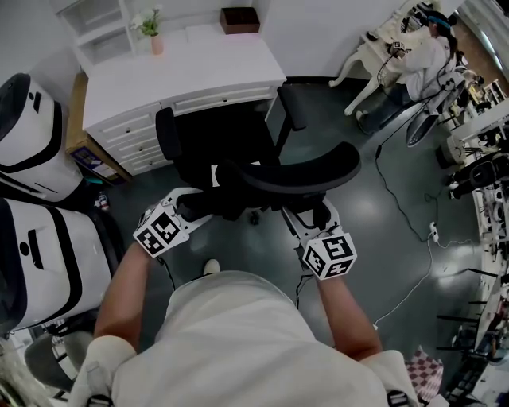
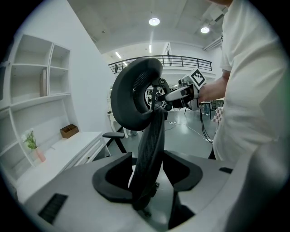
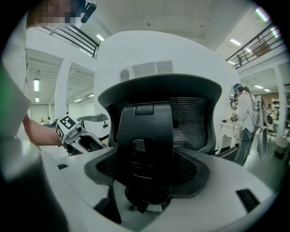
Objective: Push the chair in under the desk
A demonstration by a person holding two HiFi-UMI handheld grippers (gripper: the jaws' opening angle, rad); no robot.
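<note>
While the head view shows the chair (image 1: pixel 294 171) from above, its seat at the desk (image 1: pixel 191 75) opening and its back out on the floor toward the person, only the gripper views show the jaws. The left gripper (image 1: pixel 195 205) has its jaws spread wide with the thin mesh edge of the back standing between them, clear of the right pad. The right gripper (image 1: pixel 306 216) is just as wide around the back's black spine, which nearly fills the gap, with no clear squeeze. Each gripper view also catches the other gripper across the back. One armrest (image 1: pixel 165 131) sits close before the drawers (image 1: pixel 131 143), the other (image 1: pixel 290 107) by the desk's far corner. A plant (image 1: pixel 151 28) and a box (image 1: pixel 239 19) stand on the desk. White machines (image 1: pixel 32 135) stand left; cables (image 1: pixel 398 199) trail right, near a second person (image 1: pixel 425 52).
</note>
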